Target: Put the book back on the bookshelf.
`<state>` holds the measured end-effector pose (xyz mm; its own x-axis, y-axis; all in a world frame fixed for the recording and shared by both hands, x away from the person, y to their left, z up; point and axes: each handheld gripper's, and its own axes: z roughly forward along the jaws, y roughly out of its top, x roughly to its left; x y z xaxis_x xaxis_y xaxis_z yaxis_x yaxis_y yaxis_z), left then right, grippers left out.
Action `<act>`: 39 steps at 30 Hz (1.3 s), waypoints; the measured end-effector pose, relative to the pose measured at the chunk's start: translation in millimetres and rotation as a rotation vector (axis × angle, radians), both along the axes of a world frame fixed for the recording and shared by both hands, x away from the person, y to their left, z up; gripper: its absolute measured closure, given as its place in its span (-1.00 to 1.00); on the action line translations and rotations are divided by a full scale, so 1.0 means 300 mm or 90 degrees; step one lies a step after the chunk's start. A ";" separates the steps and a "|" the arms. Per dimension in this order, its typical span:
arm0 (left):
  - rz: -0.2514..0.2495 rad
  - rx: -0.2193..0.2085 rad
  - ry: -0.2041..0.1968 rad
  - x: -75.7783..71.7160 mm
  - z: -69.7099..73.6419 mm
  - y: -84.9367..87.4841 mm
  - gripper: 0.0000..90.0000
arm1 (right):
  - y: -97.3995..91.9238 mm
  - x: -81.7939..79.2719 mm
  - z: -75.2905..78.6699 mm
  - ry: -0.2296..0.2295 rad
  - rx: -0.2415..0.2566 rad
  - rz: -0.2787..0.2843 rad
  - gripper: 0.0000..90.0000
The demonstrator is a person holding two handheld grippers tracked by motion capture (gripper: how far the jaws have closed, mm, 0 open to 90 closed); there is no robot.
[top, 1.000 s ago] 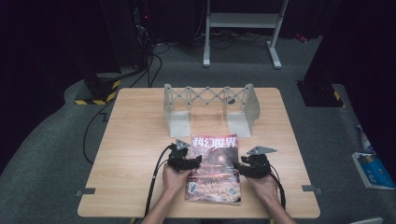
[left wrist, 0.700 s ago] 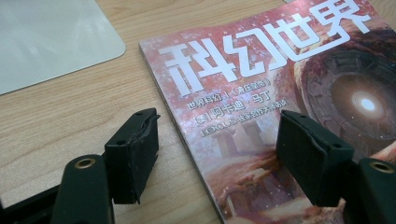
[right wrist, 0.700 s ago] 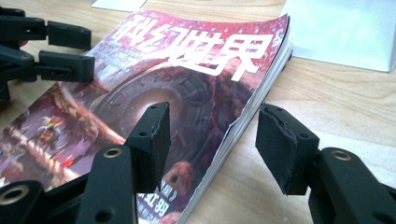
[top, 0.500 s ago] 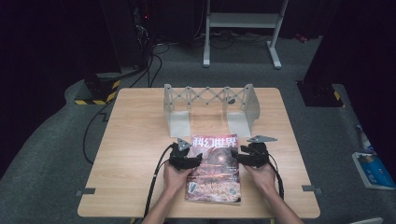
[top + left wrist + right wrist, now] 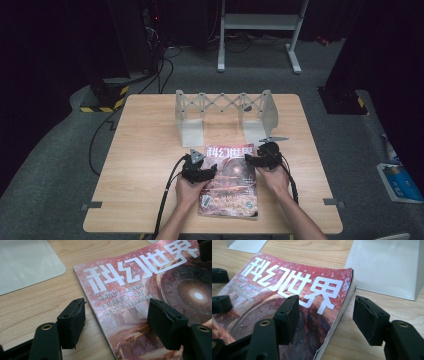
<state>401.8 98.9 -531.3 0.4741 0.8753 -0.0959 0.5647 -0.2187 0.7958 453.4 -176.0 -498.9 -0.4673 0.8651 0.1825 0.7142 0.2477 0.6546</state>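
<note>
The magazine (image 5: 230, 180) lies flat on the tabletop (image 5: 145, 165); the left gripper (image 5: 116, 320) straddles its left edge, jaws apart; the right gripper (image 5: 325, 316) straddles its right edge, its jaws just opened wider.

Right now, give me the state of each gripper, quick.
Left gripper: open, jaws straddling the left edge of the magazine, not gripping it.
Right gripper: open, jaws just been opening, straddling the magazine's right edge, holding nothing.
</note>
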 end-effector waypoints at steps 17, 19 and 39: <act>-0.005 0.003 -0.001 0.002 -0.002 -0.008 -0.37 | 0.029 0.052 -0.027 0.040 -0.013 -0.025 -0.24; -0.006 0.000 -0.002 0.002 -0.002 -0.010 -0.37 | 0.029 0.053 -0.027 0.040 -0.014 -0.025 -0.23; -0.022 0.001 -0.005 0.001 -0.004 -0.017 -0.36 | 0.030 0.064 -0.019 0.068 0.014 -0.028 -0.10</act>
